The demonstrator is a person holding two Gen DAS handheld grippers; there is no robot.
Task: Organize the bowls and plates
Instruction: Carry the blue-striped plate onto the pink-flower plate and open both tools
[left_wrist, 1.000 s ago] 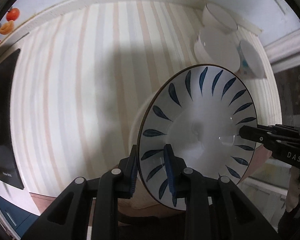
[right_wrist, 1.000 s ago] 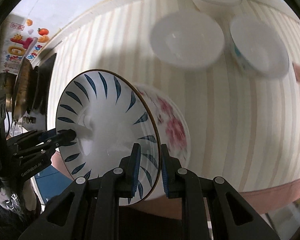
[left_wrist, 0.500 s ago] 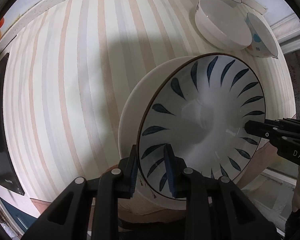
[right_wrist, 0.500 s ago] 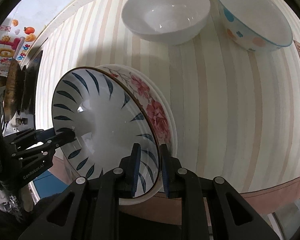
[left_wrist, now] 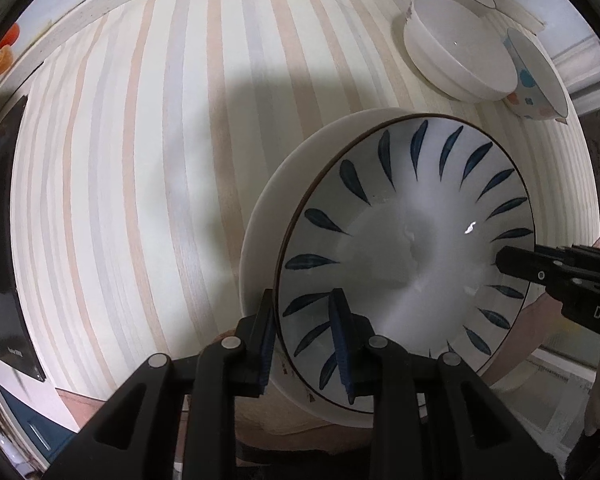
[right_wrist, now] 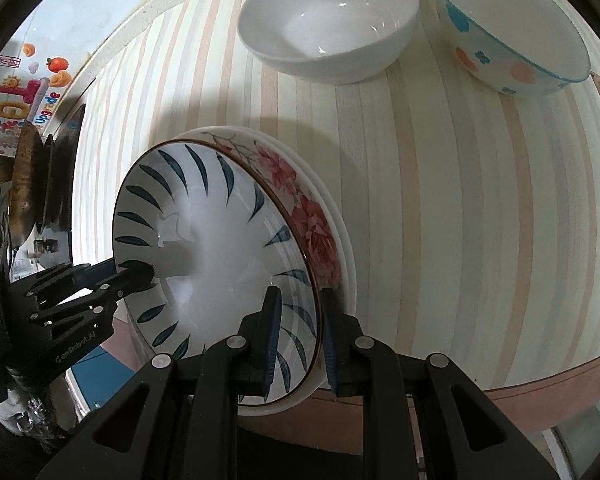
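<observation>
the desk has a surface of pale vertical stripes. a floral plate lies at its near edge; a white bowl and a dotted bowl stand at the far side.

A glossy glazed ceramic plate with blue leaf strokes catches a bright glint of light and sits on a smooth glazed floral plate. A plain white bowl and a dotted bowl share the same shiny ceramic finish. The table has a matt, faintly grained wood-look surface in pale stripes. The left gripper and right gripper are matt black plastic with small metal pins and ribbed blue pads.
</observation>
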